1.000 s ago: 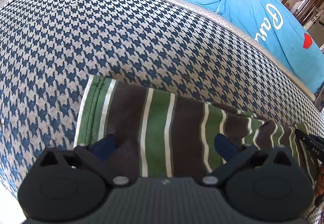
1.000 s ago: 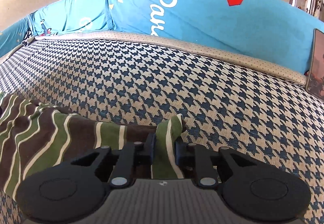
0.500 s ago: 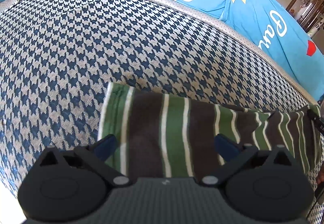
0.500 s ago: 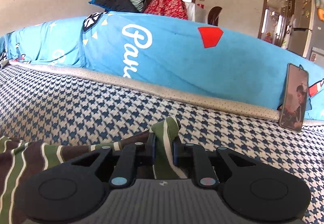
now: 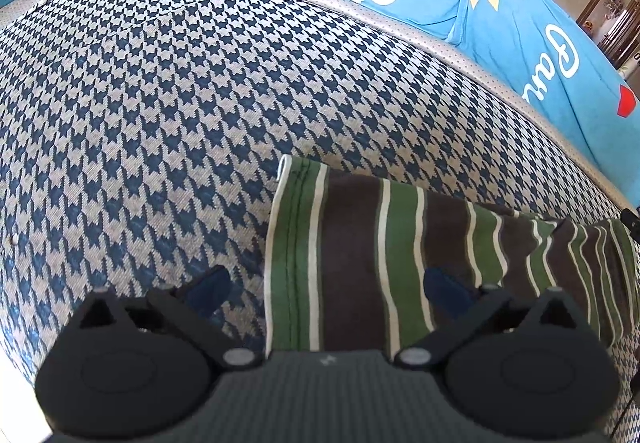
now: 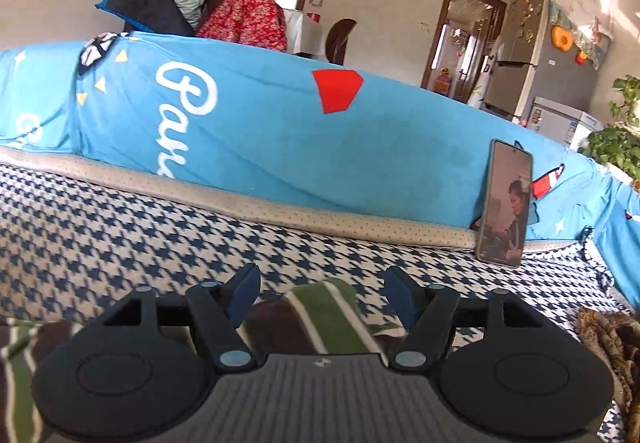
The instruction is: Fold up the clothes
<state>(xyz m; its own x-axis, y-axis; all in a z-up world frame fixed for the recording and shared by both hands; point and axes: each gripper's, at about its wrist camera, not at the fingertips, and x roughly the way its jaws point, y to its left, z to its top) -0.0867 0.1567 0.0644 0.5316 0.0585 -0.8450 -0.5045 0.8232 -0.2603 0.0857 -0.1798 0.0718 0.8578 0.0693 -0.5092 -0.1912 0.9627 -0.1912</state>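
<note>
Since a second ago your right gripper [image 6: 322, 295] has let go of the striped garment [image 5: 384, 267]: its fingers were pinched on a green fold, now they're spreading and opening, pads clear of the cloth on both sides. A green-and-white fold [image 6: 328, 313] of the garment still sits between them, touching neither pad. That view has also tilted up, so more of the room shows now.

Your left gripper [image 5: 326, 289] has shifted sideways relative to the garment: the hemmed edge [image 5: 280, 255] that was over by the left finger now lies between the two fingers. Fingers wide apart, gripping nothing. Left fingertip [image 5: 208, 289] is over bare houndstooth cover [image 5: 160, 115], right fingertip [image 5: 444, 289] is over the brown and green stripes.

The garment lies folded into a long band on the houndstooth cover, hem end flat, far end bunched toward the right gripper. Blue printed sheet [image 6: 280, 131] runs behind it. A phone [image 6: 506, 203] leans upright against that sheet, well apart from the garment.
</note>
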